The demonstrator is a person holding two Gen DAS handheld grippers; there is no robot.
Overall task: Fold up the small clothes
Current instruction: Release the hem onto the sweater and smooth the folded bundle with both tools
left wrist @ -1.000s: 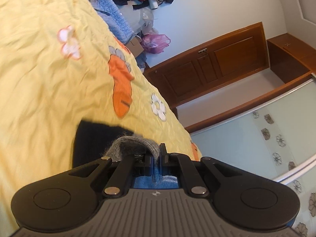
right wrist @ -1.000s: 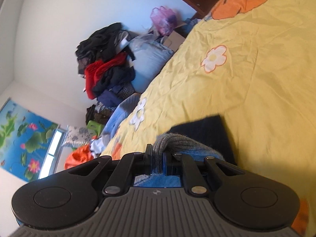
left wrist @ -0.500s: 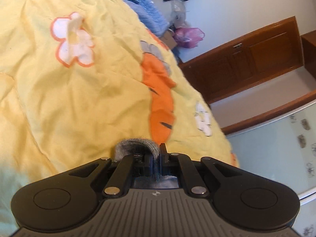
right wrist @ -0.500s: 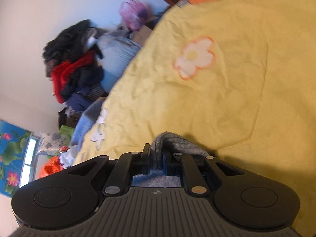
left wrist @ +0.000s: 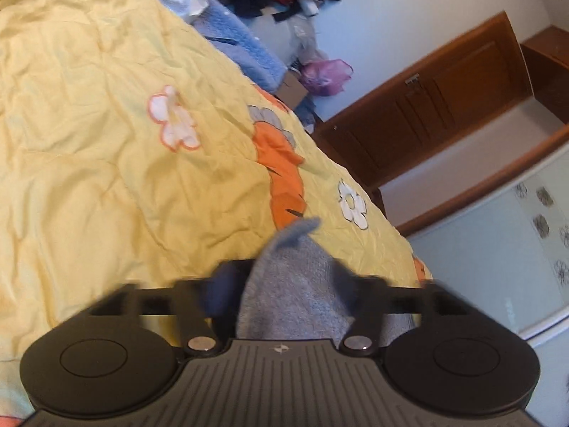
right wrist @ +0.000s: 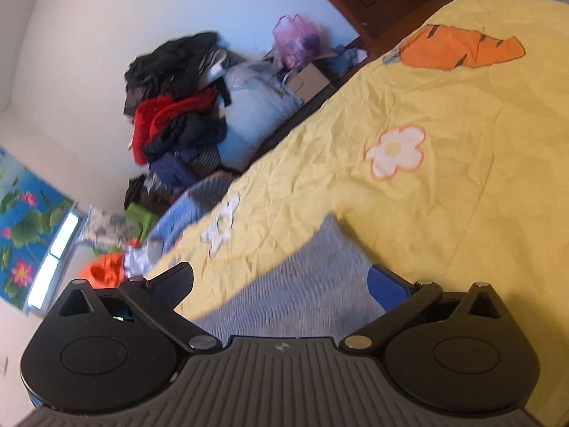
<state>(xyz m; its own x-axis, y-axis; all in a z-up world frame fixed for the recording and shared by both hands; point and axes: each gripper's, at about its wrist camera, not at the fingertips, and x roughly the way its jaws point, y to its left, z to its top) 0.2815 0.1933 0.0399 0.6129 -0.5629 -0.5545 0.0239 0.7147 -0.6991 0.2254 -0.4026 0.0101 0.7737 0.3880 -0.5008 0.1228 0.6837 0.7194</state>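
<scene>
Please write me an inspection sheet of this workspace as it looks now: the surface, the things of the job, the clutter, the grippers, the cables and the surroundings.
Surface: yellow bedspread, wrinkled, printed with white flowers and an orange carrot.
Job's things: grey-blue knit garment, lying between the jaws in both wrist views; its full shape is hidden.
Clutter: pile of dark and red clothes against the wall, purple plastic bag, cardboard box, blue blanket at the bed's edge.
Grippers: left hand-held gripper jaws opening, blurred, pads off the garment; right hand-held gripper jaws opening, spread wide, not pressing the garment.
Cables: nothing seen.
Surroundings: white wall, brown wooden cabinet, flower-pattern curtain.
</scene>
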